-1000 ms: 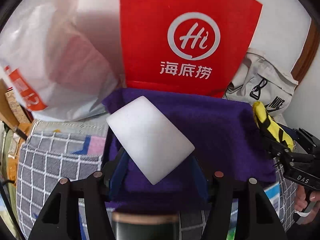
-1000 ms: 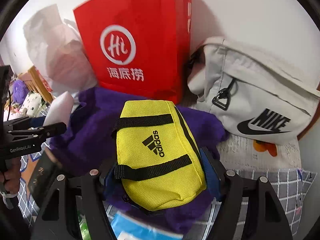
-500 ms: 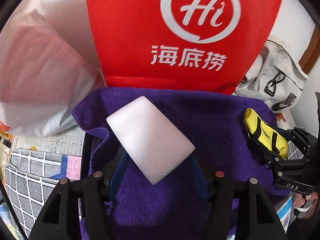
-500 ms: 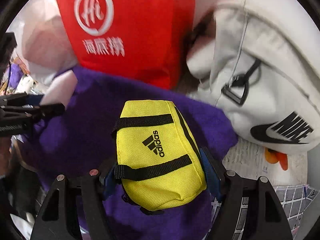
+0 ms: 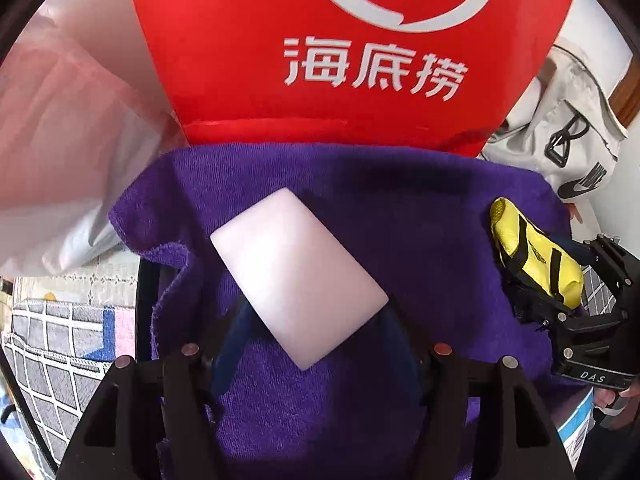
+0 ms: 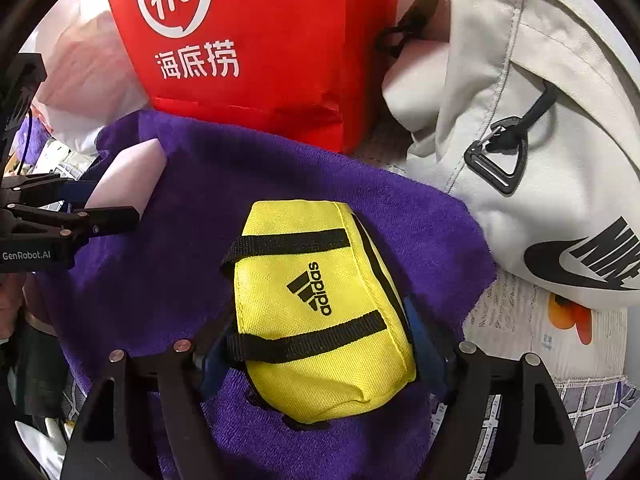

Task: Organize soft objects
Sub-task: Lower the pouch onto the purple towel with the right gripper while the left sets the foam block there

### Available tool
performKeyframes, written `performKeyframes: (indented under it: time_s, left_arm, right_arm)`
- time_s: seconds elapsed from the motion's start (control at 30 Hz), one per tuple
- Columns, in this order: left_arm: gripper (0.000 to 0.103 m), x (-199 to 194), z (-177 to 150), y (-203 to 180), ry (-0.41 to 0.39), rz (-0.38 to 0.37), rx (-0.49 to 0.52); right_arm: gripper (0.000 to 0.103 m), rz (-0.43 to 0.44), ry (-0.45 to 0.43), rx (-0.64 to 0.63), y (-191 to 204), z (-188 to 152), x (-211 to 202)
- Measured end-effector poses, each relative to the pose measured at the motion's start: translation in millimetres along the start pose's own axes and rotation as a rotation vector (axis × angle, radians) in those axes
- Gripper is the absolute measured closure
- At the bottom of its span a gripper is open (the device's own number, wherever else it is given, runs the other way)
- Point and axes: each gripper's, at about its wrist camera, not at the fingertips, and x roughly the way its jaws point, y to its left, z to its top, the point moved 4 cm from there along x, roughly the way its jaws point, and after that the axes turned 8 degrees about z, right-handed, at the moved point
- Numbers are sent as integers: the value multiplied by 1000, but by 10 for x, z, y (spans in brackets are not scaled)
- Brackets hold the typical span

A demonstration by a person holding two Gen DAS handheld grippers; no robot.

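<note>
Moved: both grippers have dropped closer to the purple towel (image 5: 420, 216), red bag (image 5: 340, 60) looming larger behind it.
Left gripper (image 5: 312, 344): jaws just been easing apart, white foam block (image 5: 298, 280) between them, low over the towel.
Right gripper (image 6: 320, 360): also been opening, yellow pouch (image 6: 320, 308) between the jaws, on the towel's right side.
Progress: I'd say both nearly set down, release unfinished.
Count: one block, one pouch, one towel, one grey bag (image 6: 540, 140).

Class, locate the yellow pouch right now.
In the right wrist view, the yellow pouch sits between the right gripper fingers, over the purple towel.
</note>
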Motion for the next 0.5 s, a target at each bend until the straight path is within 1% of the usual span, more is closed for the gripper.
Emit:
performKeyframes:
  time_s: [0.07, 0.1, 0.17, 0.27, 0.37, 0.5]
  left_arm:
    - [29, 15, -1, -11, 6, -6, -2]
    - [27, 45, 41, -23, 2, -8, -2]
    - [19, 24, 34, -35, -4, 3, -2]
    - [19, -1, 67, -64, -7, 21, 13]
    - [19, 3, 59, -125, -6, 17, 19]
    - [19, -67, -36, -218, -7, 13, 17]
  right_arm:
    - [21, 0, 4, -9, 21, 13, 21]
    - [18, 5, 6, -10, 33, 26, 31]
    - [16, 13, 6, -5, 59, 46, 51]
    - [16, 18, 5, 5, 75, 64, 52]
    - [16, 16, 3, 12, 107, 34, 26]
    - [16, 17, -9, 13, 80, 15, -25]
